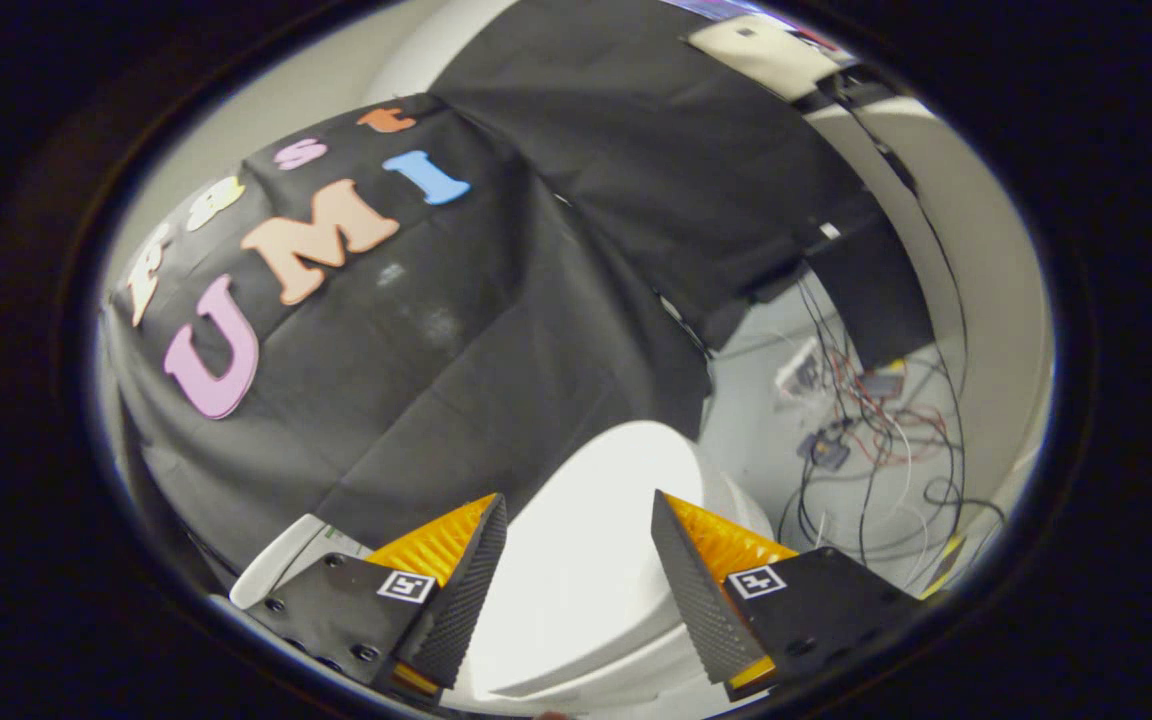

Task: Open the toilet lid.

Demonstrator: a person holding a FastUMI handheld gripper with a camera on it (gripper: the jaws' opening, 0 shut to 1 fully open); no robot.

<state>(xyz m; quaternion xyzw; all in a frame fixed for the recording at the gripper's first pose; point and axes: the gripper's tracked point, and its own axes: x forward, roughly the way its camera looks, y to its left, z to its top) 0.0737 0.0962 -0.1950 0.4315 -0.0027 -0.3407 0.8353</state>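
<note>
The gripper point(578, 505) hangs above the toilet with its two fingers point(456, 590) spread well apart, clamped on nothing. Between them and just ahead lies the white toilet lid point(601, 540), closed flat on the bowl, its rounded front end pointing away toward the far side. Neither finger touches it, as far as I can tell; the lid's smooth top shows bare in the gap between them, brightly lit. Under the lid, near the fingers, the seat and rim of the toilet point(626, 665) show as stacked white edges.

Just left of the left finger, a white handle-like part point(271, 570) sticks out beside the toilet; I cannot tell what it is. Beyond the lid, the black cloth point(496, 330) of the booth's wall hangs in folds and reaches down close to the far end of the toilet. To the right of the toilet, on the pale floor point(746, 400), lies a tangle of black, red and white cables point(866, 440) with a few small electronic boards among them, well apart from the fingers. More black cables run up the light wall point(996, 260) at the far right.
</note>
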